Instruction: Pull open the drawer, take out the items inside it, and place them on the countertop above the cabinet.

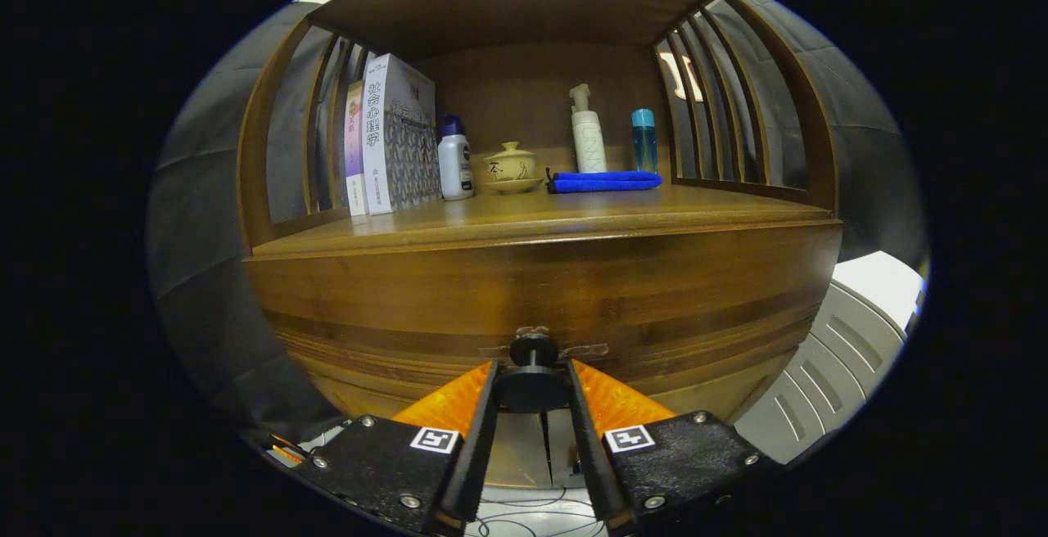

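The gripper [533, 377] is seen with its two fingers closed in on either side of the round dark drawer knob [533, 388], which sits between their tips; both appear to press on it. The knob is a small disc on a short stem, fixed to the drawer front [540, 300], a smooth, glossy panel of brown wood with horizontal grain. The drawer is judged to be closed, so its contents are hidden.

A slip is the main risk: the knob is small, round and smooth, and a pull made off the drawer's axis could let it slide out of the fingers. A jerky pull could also shake the countertop [524, 214] above, where upright books [393, 136], a white bottle with a blue cap [455, 159], a lidded ceramic cup on a saucer [512, 169], a tall white pump bottle [587, 132], a translucent blue bottle [644, 140] and a folded blue cloth [604, 182] already stand.
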A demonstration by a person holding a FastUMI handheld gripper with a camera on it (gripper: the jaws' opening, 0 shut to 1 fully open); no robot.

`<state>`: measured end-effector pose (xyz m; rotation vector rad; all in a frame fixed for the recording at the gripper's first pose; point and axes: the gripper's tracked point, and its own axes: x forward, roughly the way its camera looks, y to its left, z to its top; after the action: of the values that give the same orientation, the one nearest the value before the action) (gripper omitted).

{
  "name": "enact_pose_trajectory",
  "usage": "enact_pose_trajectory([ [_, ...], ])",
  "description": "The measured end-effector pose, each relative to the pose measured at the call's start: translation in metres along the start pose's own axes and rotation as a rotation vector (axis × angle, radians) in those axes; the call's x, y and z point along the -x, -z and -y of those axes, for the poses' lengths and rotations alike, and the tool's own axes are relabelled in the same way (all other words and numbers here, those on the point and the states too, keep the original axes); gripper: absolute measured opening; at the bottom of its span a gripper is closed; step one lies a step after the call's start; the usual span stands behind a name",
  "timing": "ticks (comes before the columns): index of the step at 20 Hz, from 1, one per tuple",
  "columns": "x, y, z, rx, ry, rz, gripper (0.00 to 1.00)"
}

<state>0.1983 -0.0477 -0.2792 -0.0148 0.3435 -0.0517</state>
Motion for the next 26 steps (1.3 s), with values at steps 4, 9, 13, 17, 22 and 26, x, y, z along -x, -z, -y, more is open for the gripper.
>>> enact_pose_trajectory([
  [4,0.001,0.001,0.002,0.019,0.027,0.023,0.42],
  [9,0.001,0.004,0.001,-0.013,0.021,0.008,0.33],
  [13,0.012,0.008,0.003,0.007,0.017,-0.002,0.33],
  [17,0.037,0.016,0.007,-0.001,0.015,-0.010,0.33],
  [22,0.071,0.027,0.007,-0.007,0.010,-0.026,0.33],
  [26,0.097,0.033,0.007,-0.017,-0.009,-0.024,0.33],
])
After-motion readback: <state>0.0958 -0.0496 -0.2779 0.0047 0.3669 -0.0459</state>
